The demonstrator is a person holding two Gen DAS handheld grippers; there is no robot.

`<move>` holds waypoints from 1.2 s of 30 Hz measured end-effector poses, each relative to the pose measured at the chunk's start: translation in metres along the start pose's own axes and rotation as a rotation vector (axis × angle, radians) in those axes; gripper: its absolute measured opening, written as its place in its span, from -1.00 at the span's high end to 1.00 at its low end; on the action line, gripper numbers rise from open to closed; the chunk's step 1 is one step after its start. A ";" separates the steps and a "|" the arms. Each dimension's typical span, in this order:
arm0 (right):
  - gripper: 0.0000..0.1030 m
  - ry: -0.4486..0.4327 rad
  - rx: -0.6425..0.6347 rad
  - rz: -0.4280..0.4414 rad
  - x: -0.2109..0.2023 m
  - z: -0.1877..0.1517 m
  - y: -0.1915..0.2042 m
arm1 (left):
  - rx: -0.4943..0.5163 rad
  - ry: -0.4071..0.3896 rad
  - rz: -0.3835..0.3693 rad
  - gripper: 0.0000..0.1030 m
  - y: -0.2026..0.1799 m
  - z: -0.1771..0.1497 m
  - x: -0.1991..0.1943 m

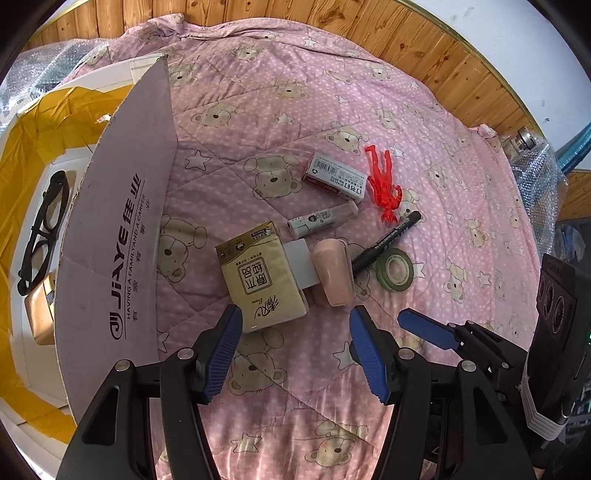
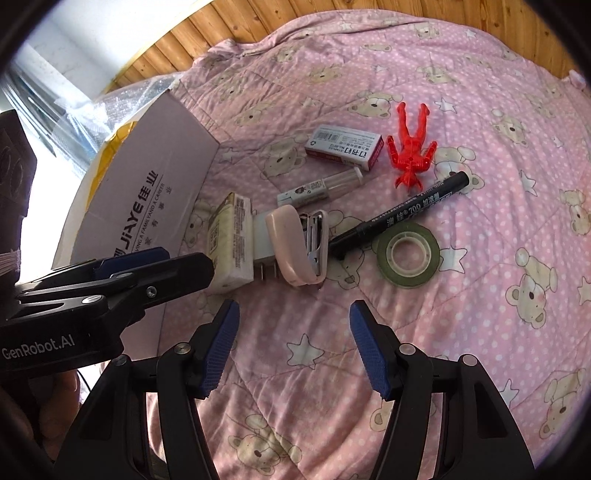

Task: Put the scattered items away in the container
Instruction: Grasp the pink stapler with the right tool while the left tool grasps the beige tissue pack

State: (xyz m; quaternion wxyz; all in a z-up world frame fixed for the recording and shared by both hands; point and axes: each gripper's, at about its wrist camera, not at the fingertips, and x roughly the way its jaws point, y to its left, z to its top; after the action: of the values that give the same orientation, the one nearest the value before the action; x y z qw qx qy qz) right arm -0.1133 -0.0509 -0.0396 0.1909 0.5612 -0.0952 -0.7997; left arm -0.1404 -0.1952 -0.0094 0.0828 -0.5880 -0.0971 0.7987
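Several items lie scattered on a pink bear-print quilt [image 1: 280, 92]: a tissue pack [image 1: 258, 273], a white plug [image 1: 303, 264], a pink stapler [image 1: 332, 273], a black marker [image 1: 388, 240], a green tape roll [image 1: 395, 269], a red toy figure [image 1: 382, 181], a staples box [image 1: 334, 175] and a small white tube [image 1: 321, 219]. The cardboard box [image 1: 122, 229] stands at the left and holds black glasses [image 1: 44, 225] and a gold case [image 1: 38, 314]. My left gripper [image 1: 295, 314] hovers open just short of the tissue pack. My right gripper [image 2: 294, 308] is open and empty, below the stapler [image 2: 295, 247].
The box's flap [image 2: 147, 184] leans over the quilt's left side. Bubble wrap [image 1: 535, 173] lies at the far right edge. Wooden boards [image 1: 258, 11] run behind the quilt. My left gripper [image 2: 147, 262] crosses the right wrist view beside the tissue pack [image 2: 231, 243].
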 end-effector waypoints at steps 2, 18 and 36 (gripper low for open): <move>-0.12 0.004 0.010 -0.002 0.005 0.003 -0.003 | -0.009 0.001 0.007 -0.20 0.002 0.003 0.003; 0.27 0.033 0.053 0.030 0.036 0.014 -0.015 | -0.057 0.038 0.046 -0.20 0.017 0.016 0.036; 0.19 -0.047 0.153 -0.023 0.005 0.017 -0.042 | -0.058 0.014 0.074 -0.22 0.025 0.005 0.037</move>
State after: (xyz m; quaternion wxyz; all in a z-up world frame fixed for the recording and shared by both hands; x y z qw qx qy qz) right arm -0.1386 -0.0159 -0.0532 0.1361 0.5564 -0.1537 -0.8051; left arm -0.1568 -0.2105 -0.0478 0.0365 -0.5990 -0.0978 0.7939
